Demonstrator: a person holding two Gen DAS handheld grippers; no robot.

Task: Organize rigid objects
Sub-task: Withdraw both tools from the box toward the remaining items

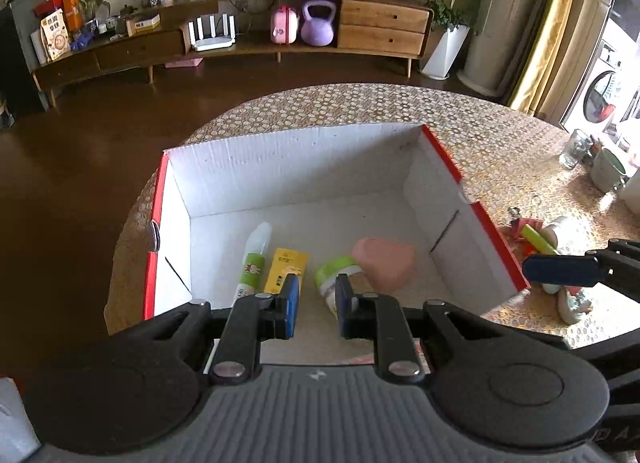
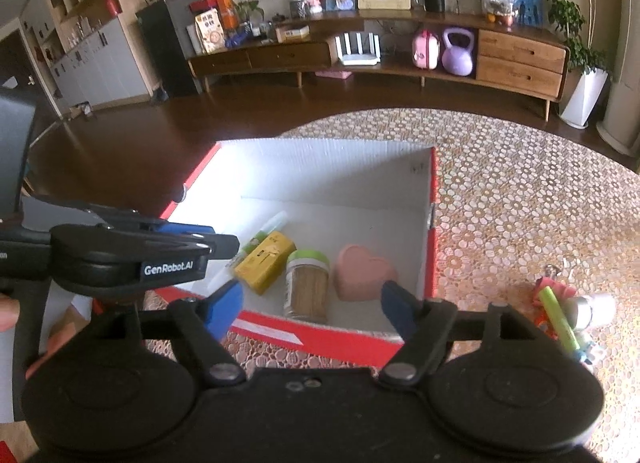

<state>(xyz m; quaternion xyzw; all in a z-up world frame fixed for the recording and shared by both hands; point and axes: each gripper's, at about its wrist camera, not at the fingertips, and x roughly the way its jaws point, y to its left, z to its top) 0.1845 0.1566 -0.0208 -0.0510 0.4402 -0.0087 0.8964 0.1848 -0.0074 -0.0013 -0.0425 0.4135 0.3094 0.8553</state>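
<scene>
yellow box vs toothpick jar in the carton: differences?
The yellow box is flat, rectangular and opaque; the toothpick jar is round and clear, showing tan sticks. The jar has a green cap; the box has none. Both lie side by side on the floor of the red carton.

The box (image 2: 428, 199) is open on top, its far half bare, while tube (image 2: 266, 233), yellow pack (image 2: 266, 263), jar (image 2: 307, 287) and heart (image 2: 366, 277) crowd the 6 o'clock wall.

at twelve o'clock a long wooden sideboard (image 2: 376, 51) carries a purple kettlebell (image 2: 458, 52); a washing machine (image 1: 604, 97) at two o'clock
</scene>
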